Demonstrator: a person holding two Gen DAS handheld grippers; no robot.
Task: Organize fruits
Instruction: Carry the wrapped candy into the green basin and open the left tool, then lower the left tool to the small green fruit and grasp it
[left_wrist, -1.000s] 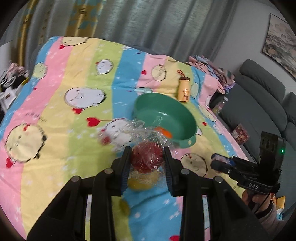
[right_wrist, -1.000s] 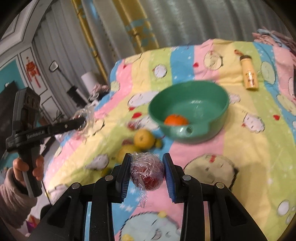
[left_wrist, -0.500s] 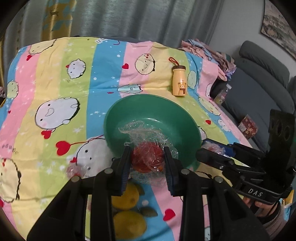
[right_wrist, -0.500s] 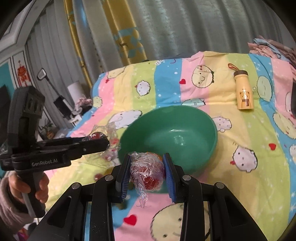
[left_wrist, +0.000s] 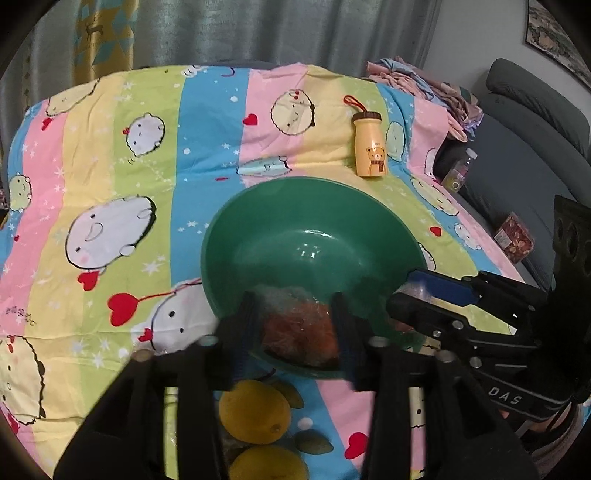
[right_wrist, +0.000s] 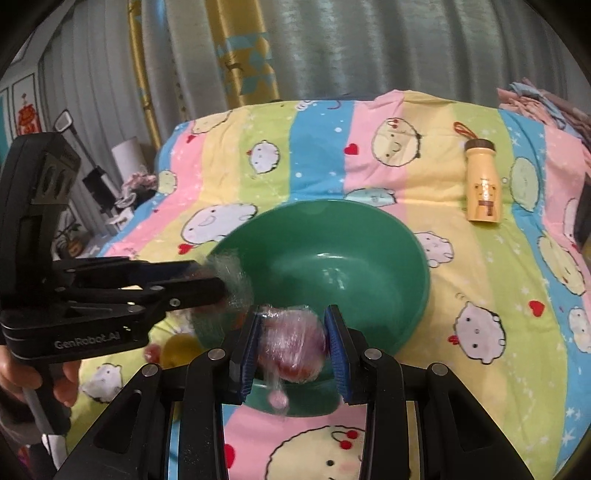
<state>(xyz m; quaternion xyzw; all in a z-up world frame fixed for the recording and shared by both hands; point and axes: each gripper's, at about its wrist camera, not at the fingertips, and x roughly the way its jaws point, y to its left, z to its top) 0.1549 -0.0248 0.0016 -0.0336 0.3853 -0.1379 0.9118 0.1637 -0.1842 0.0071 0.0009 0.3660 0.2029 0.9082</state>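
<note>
Red fruit wrapped in clear plastic film (left_wrist: 301, 328) sits blurred between the left gripper (left_wrist: 295, 332) fingers, which are opening, over the near rim of the round green plastic bowl (left_wrist: 314, 240) on the striped cartoon bedsheet (left_wrist: 110, 177). Right gripper (right_wrist: 291, 343) fingers hold narrow on a second film-wrapped red fruit (right_wrist: 291, 347) above the same rim. A second ago both fruits were short of the bowl.
</note>
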